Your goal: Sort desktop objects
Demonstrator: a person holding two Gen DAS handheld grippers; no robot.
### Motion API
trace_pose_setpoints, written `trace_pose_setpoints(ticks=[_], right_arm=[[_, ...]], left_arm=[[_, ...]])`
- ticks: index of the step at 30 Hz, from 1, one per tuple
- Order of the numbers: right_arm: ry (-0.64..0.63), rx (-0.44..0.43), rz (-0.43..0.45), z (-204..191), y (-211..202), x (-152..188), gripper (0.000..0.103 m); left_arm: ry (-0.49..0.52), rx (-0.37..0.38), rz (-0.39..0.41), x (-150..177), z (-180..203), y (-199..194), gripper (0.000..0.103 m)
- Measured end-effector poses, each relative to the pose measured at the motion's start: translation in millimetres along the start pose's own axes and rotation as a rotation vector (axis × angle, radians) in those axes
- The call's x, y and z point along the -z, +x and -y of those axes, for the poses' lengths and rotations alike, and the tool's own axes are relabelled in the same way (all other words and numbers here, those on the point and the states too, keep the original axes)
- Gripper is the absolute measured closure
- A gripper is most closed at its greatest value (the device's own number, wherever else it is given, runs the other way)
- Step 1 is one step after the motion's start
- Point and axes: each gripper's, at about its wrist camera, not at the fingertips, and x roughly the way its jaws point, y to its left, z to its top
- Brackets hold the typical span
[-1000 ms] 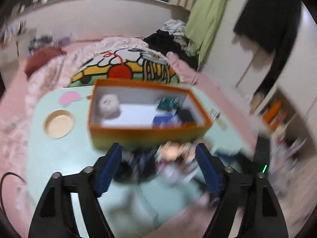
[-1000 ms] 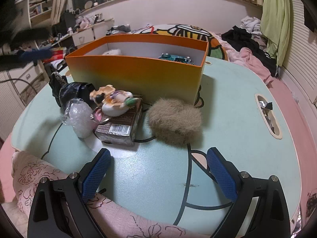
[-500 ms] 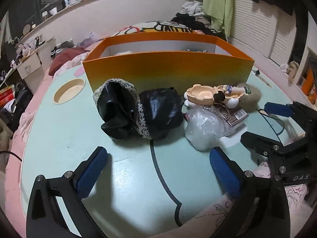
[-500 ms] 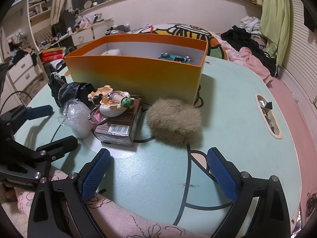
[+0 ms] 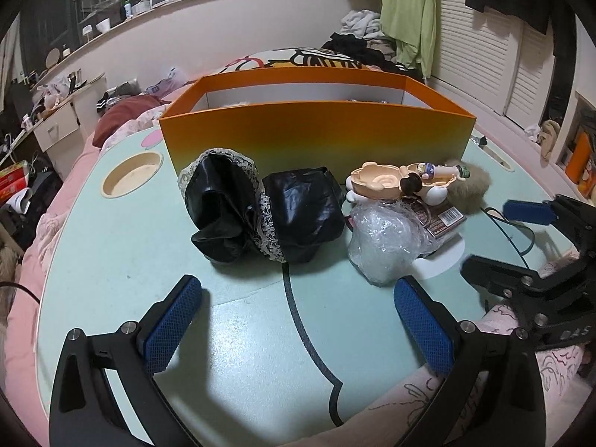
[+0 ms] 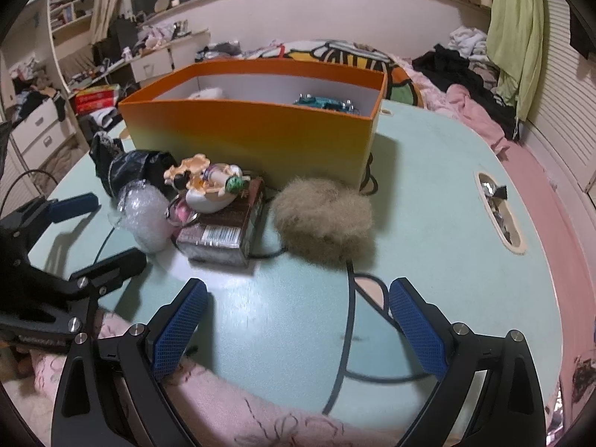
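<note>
Dim indoor lighting from overhead, warm-tinted. Soft shadows beside the orange box [image 6: 253, 141] on the mint tabletop [image 6: 428, 193], and under the furry pompom [image 6: 324, 219]. Faint glare on the black glossy bag [image 5: 298, 208] and the bubble wrap [image 5: 383, 238]. Strong fisheye bending near the box's edges, black vignette in corners. Slight blur on the far clutter behind the box; dark windows above.

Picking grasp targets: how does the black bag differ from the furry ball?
The black bag is shiny, crumpled and lace-trimmed; the furry ball is matte, tan and rounded. The bag lies ahead of the left gripper, the ball ahead of the right gripper. Both rest on the table before the orange box.
</note>
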Motion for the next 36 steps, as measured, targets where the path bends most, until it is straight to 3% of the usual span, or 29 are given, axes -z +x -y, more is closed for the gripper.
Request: trace_pose_setpoints(ticks=[4, 6, 10, 12, 13, 14, 16, 18, 20, 23, 27, 29, 31, 34, 36], right_arm=[[0.039, -0.081, -0.026, 6, -16, 4, 0.005], [0.0, -0.087, -0.017, 1, -30, -1, 0.005], [-0.036, -0.057, 0.113, 1, -69, -39, 0.011], [-0.002, -0.135, 0.13, 6, -76, -73, 0.03], [0.005, -0.167, 0.093, 6, -70, -91, 0.049], [0.008, -0.166, 0.034, 5, -56, -112, 0.057], [0.004, -0.117, -0.091, -1, -23, -138, 0.057], [0.049, -0.143, -0.245, -2, 20, -156, 0.057], [0.108, -0.194, -0.349, -1, 49, -164, 0.057], [0.144, -0.155, -0.451, -3, 80, -172, 0.057], [0.099, -0.024, -0.46, -12, 98, -182, 0.054], [0.063, -0.012, -0.468, -19, 106, -186, 0.036], [0.044, -0.002, -0.478, -28, 112, -186, 0.025], [-0.005, 0.066, -0.444, -37, 117, -185, 0.024], [0.026, 0.047, -0.484, -35, 130, -180, 0.035]], left_arm=[[0.0, 0.001, 0.001, 0, 0, -2, 0.0], [0.0, 0.001, 0.002, 0, 0, -2, 0.0], [0.0, 0.001, 0.003, -1, 1, -4, 0.0], [-0.001, 0.0, 0.004, -2, 2, -4, 0.0], [-0.001, 0.0, 0.004, -2, 2, -4, 0.0], [-0.001, 0.0, 0.005, -2, 2, -4, 0.0], [-0.001, 0.0, 0.006, -2, 2, -5, 0.0], [-0.001, 0.0, 0.009, -2, 3, -6, 0.0], [-0.001, 0.001, 0.01, -2, 3, -6, 0.0], [0.0, 0.001, 0.012, -1, 5, -7, 0.0], [0.001, 0.002, 0.015, -1, 6, -8, 0.0], [0.001, 0.002, 0.015, -1, 6, -9, 0.0], [0.001, 0.003, 0.015, 0, 6, -9, 0.0], [0.001, 0.003, 0.015, 0, 6, -9, 0.0], [0.002, 0.004, 0.016, 0, 6, -10, 0.0]])
